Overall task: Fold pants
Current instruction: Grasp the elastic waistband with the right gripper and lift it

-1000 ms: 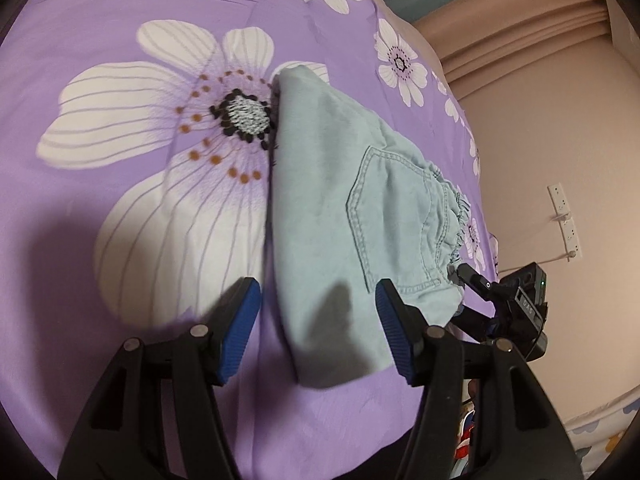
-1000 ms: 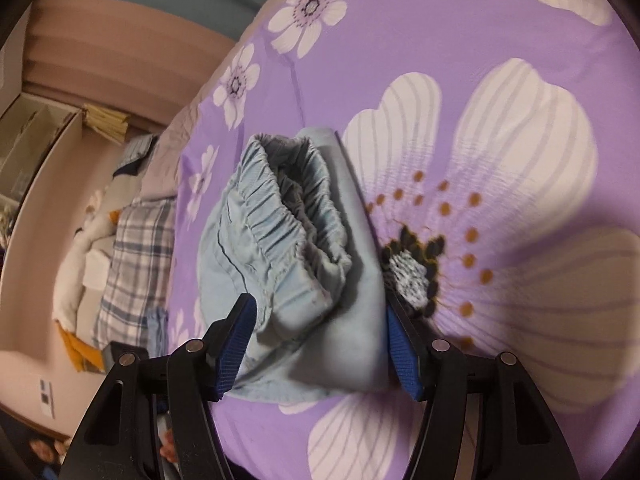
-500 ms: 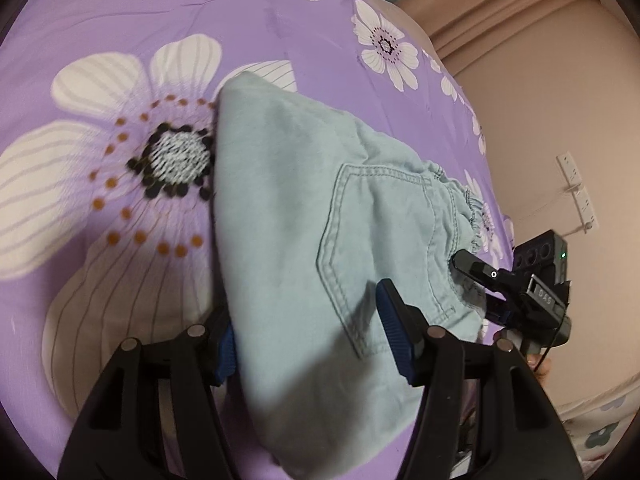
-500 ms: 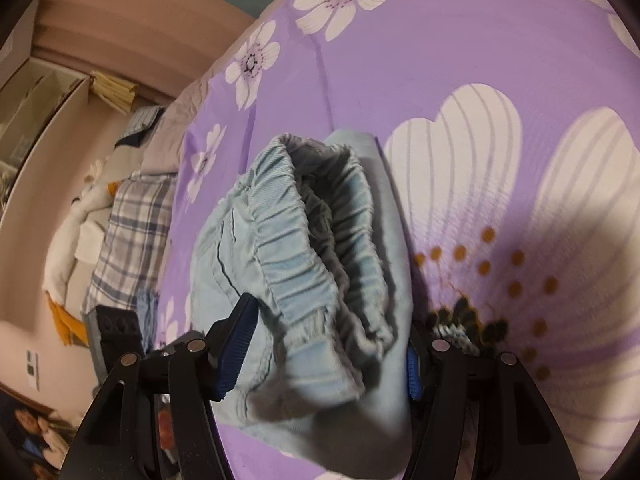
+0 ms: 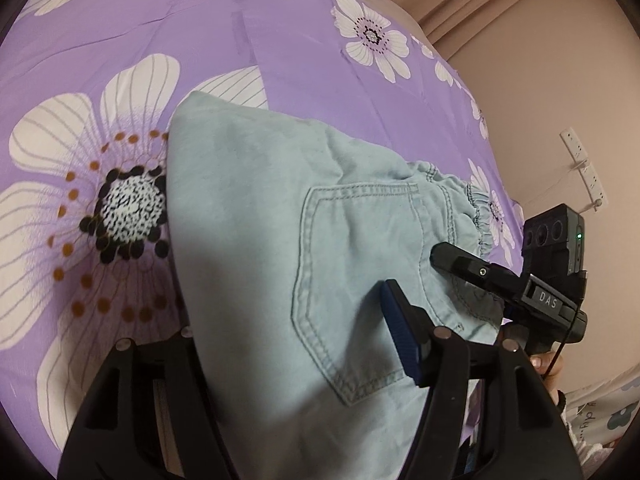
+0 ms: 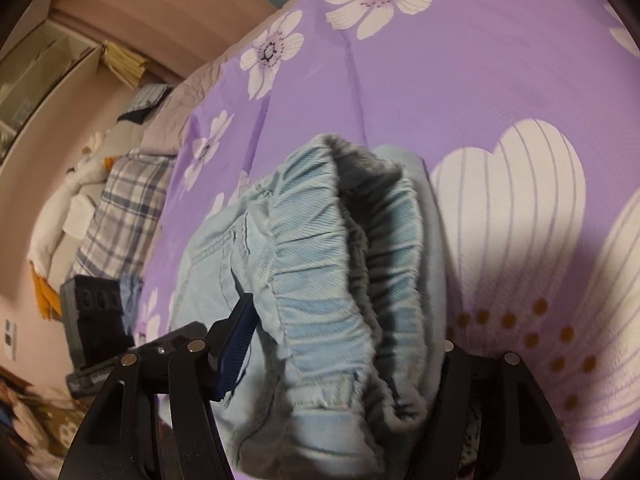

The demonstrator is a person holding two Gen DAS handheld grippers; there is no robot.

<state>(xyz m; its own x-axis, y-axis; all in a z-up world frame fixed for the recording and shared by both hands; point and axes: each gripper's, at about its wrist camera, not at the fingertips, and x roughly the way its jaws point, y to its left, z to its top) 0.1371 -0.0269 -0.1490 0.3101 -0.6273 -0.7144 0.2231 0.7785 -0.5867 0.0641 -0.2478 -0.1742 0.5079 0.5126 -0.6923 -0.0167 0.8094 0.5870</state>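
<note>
Light blue folded pants (image 5: 248, 208) lie on a purple flowered bed sheet (image 5: 280, 40), back pocket up. My left gripper (image 5: 288, 320) straddles the near end of the bundle. Its right blue pad (image 5: 400, 340) lies against the pocket and its left finger is hidden under the fabric. Its jaws are opening with the pants between them. My right gripper (image 6: 344, 328) straddles the elastic waistband end of the pants (image 6: 320, 240). Its left pad (image 6: 236, 344) is beside the cloth and its right finger is hidden behind the waistband. Those jaws are opening too. The right gripper's finger (image 5: 460, 260) shows in the left wrist view.
The bed's edge runs along the right of the left wrist view, with a wall and power sockets (image 5: 584, 168) beyond. In the right wrist view a plaid blanket (image 6: 120, 208) and white bedding (image 6: 60, 208) lie at the far left of the bed.
Both grippers have slid inward over the folded pants from opposite ends. The bundle now fills both gaps, and one finger of each has gone out of sight behind the fabric.
</note>
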